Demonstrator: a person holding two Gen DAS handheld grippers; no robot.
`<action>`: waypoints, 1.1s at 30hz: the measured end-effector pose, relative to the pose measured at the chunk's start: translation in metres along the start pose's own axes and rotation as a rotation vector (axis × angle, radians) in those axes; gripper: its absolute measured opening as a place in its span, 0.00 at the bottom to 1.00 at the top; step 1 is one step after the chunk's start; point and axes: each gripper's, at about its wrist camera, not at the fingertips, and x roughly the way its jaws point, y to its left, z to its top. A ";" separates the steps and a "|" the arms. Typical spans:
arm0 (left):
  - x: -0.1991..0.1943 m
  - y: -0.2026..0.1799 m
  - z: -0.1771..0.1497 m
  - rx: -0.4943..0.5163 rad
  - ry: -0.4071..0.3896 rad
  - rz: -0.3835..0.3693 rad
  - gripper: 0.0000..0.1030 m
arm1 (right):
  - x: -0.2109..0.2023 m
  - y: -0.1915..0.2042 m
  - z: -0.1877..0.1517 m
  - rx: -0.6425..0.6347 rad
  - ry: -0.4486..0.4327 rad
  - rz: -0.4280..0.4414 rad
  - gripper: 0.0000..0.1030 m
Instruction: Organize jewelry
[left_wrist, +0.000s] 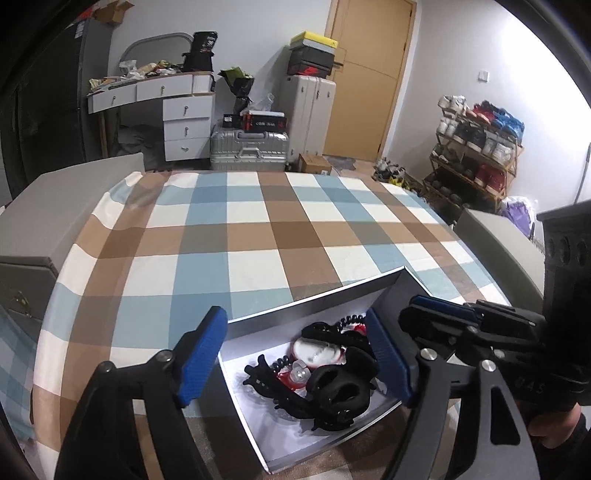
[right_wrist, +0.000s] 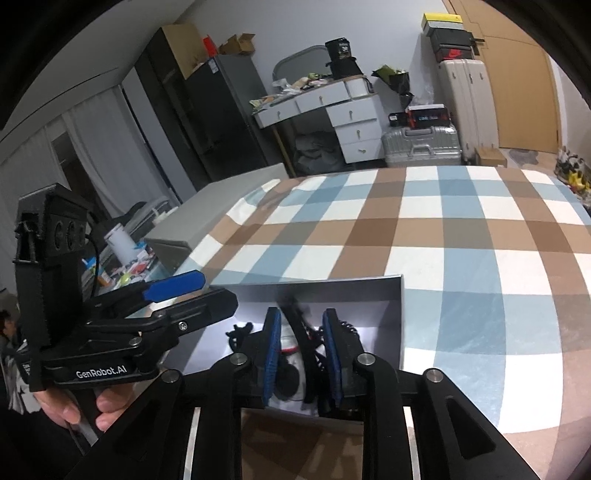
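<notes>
Right, both grippers are over the open grey box (left_wrist: 314, 306) sitting near the front edge of the checked tablecloth (left_wrist: 258, 229), and everything to be sorted is heaped inside it on the white floor. It makes sense as a holding bin: the walls keep the loose bits from scattering across the cloth.

Left gripper (left_wrist: 295, 354) hangs above the box with its blue pads spread wide, nothing between them, straddling the pile from above. Directly below sit the black claw clips (left_wrist: 332, 391), a coiled black hair tie (left_wrist: 347, 320) toward the far wall, and a red-and-white piece (left_wrist: 314, 350) half buried under them. My read is that it's simply hovering, leaving room.

Right gripper (right_wrist: 301, 358) is the busy one. It's dipped inside the box, pads drawn in close on either side of a long dark clip (right_wrist: 299, 332) standing up between them. Whether the pads actually press on it is hard to say; the item is blurred and a sliver of gap shows on each side, so I won't call it gripped. Another small black piece (right_wrist: 238, 330) lies just left of that gripper on the box floor.

Judging by this, the pick is under way and the tangle could drag neighbours along.
</notes>
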 end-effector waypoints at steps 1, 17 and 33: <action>-0.001 0.001 0.000 -0.009 -0.006 0.001 0.74 | -0.002 0.001 0.000 0.001 -0.005 -0.001 0.33; -0.033 0.000 -0.010 -0.012 -0.107 0.087 0.93 | -0.061 0.020 -0.004 0.013 -0.218 -0.015 0.79; -0.052 0.009 -0.030 -0.029 -0.311 0.217 0.99 | -0.094 0.042 -0.027 -0.036 -0.358 -0.150 1.00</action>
